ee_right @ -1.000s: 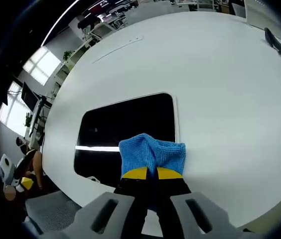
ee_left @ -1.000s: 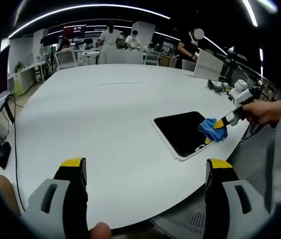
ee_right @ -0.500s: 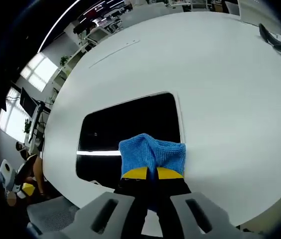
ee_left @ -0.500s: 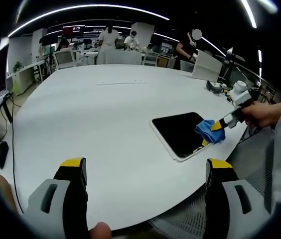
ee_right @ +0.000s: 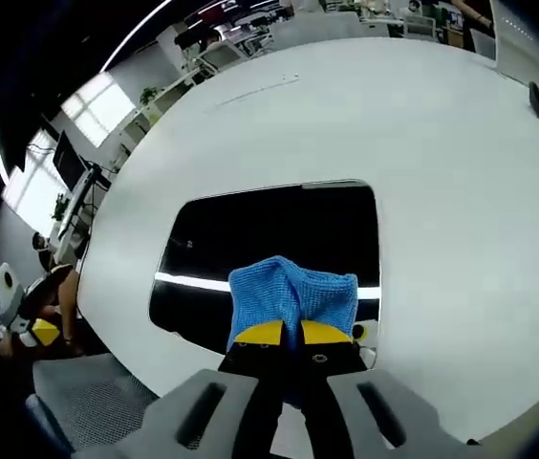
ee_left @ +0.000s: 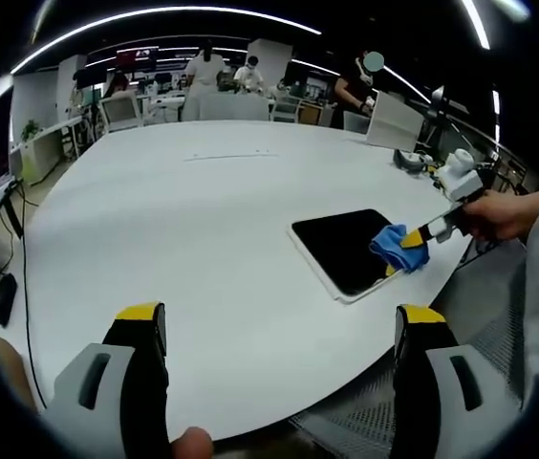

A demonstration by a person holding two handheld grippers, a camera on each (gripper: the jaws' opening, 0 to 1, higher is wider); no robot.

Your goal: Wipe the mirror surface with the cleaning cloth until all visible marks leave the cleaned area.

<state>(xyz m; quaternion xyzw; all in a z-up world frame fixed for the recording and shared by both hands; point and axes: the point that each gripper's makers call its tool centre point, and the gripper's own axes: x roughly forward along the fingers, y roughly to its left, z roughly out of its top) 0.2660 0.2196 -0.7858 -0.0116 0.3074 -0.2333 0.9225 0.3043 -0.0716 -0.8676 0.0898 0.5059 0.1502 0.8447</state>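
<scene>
A dark rectangular mirror (ee_left: 346, 247) with a white frame lies flat near the right edge of the big white table (ee_left: 183, 210). A folded blue cleaning cloth (ee_left: 397, 247) rests on its near right part, pinched in my right gripper (ee_left: 420, 234), which a hand holds. In the right gripper view the cloth (ee_right: 291, 293) bulges above the yellow tips of that gripper (ee_right: 291, 334), over the mirror (ee_right: 250, 239). My left gripper (ee_left: 279, 330) hangs open above the table's near edge, far from the mirror, with nothing between its jaws.
A person's hand (ee_left: 499, 212) and pale sleeve are at the right. Small objects (ee_left: 411, 161) and an upright board (ee_left: 394, 122) sit at the table's far right. Desks, chairs and people (ee_left: 207, 72) fill the background. Grey mesh chairs (ee_right: 88, 402) stand at the table edge.
The right gripper has slid the cloth further onto the mirror, toward its middle. The left gripper has stayed open and nearly still.
</scene>
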